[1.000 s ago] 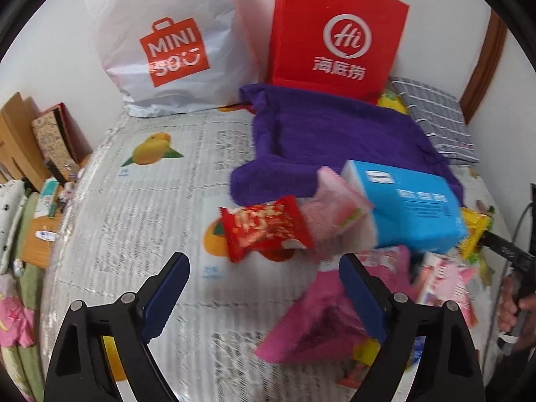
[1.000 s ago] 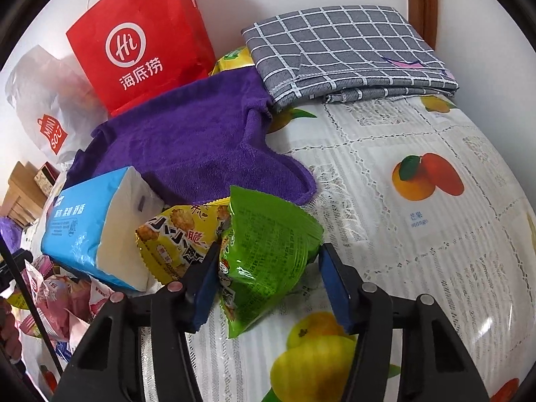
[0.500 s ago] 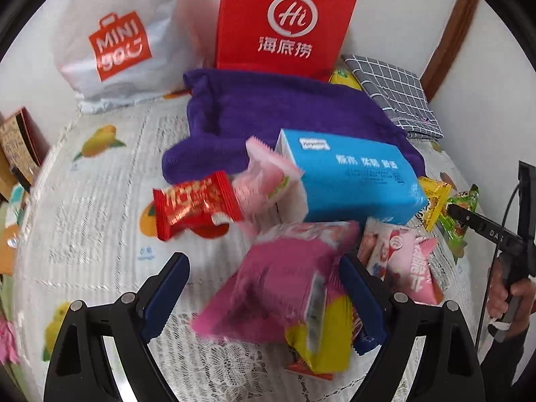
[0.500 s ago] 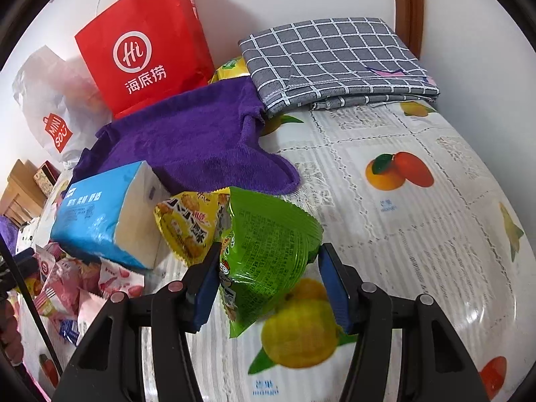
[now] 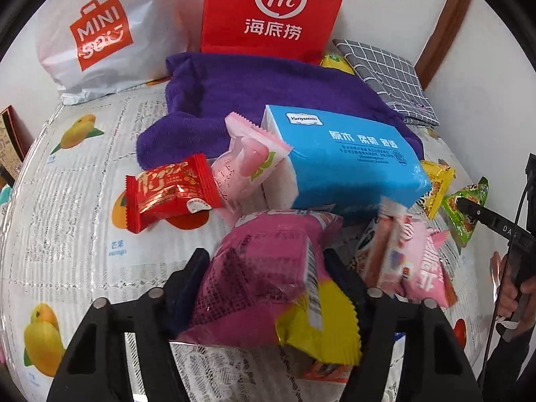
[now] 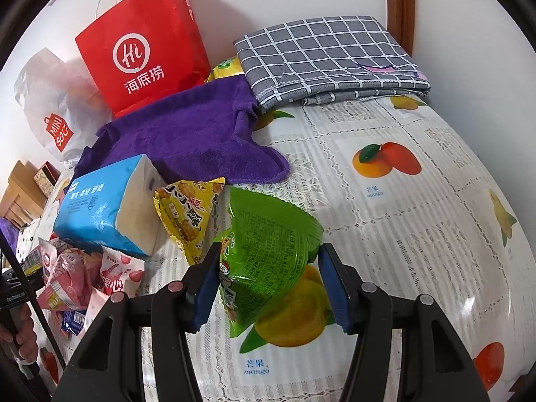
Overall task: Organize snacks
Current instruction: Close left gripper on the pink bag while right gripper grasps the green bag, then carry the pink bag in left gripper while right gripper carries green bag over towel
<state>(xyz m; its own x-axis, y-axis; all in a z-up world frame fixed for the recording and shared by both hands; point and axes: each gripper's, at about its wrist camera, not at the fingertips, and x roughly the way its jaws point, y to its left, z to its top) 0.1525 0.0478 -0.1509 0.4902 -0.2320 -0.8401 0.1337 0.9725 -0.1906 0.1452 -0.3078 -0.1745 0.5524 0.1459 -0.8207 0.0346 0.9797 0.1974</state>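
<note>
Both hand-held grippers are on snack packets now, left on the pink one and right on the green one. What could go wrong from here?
1. The left hand-held gripper is closing on the puffy pink packet; squeezing further could crush its contents.
2. That pink packet lies on the yellow packet in a crowded pile; lifting may drag neighbours along.
3. The right hand-held gripper pinches the green packet by its lower part, so the slick bag might slip or swing into the yellow triangular packet.
</note>
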